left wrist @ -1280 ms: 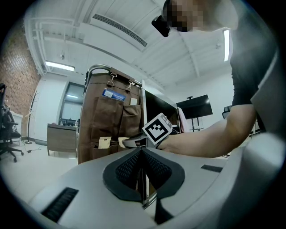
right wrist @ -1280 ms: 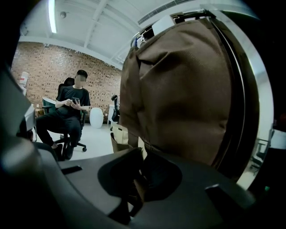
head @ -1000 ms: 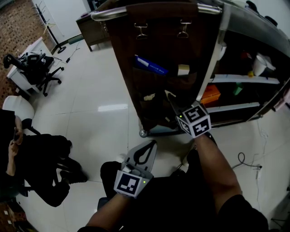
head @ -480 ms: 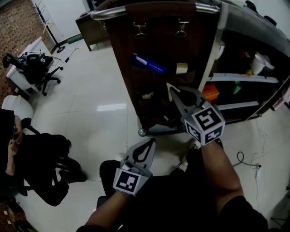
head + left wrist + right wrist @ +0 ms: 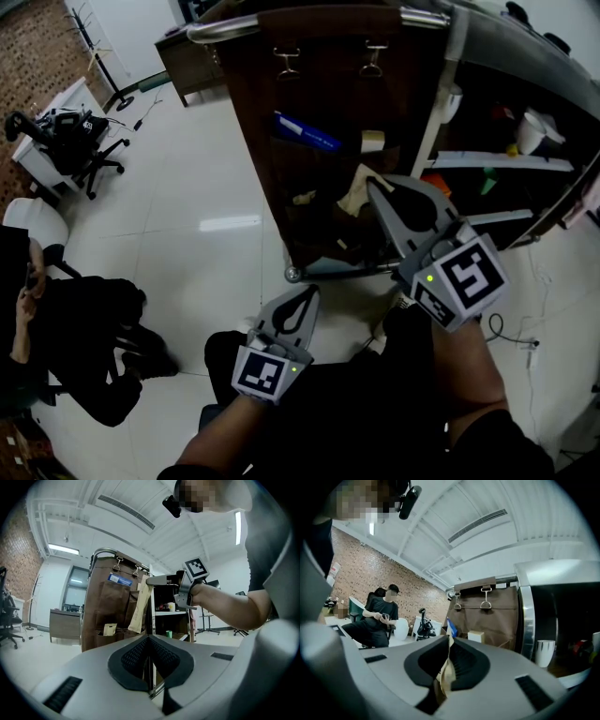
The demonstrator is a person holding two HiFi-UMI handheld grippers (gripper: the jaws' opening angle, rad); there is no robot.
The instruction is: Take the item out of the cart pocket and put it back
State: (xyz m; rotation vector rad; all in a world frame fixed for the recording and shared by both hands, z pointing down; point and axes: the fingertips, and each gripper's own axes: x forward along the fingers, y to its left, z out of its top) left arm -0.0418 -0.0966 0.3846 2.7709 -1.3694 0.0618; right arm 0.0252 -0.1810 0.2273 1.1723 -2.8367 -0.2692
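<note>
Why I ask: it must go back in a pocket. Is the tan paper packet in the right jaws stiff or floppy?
Probably light: the tan paper packet hangs by one end from the right gripper's closing jaws. Likely semi-stiff: it hangs nearly straight. Thin, so it might buckle if pushed endwise.

A tall cart [image 5: 441, 103] stood on the glossy white tiled floor [image 5: 206, 178], resting on a small caster [image 5: 294, 274]. Its near end was covered by a dark brown fabric panel [image 5: 319, 94] hung under a chrome rail [image 5: 281, 25], with two metal clips [image 5: 287, 62] near the top. A flat blue packet [image 5: 307, 132] stuck out of one upper pocket and a small cream card [image 5: 373, 142] out of the pocket beside it. A white cup [image 5: 532, 131] sat on the cart's side shelf [image 5: 497, 161]. A black office chair [image 5: 80, 141] stood well apart on the floor.
</note>
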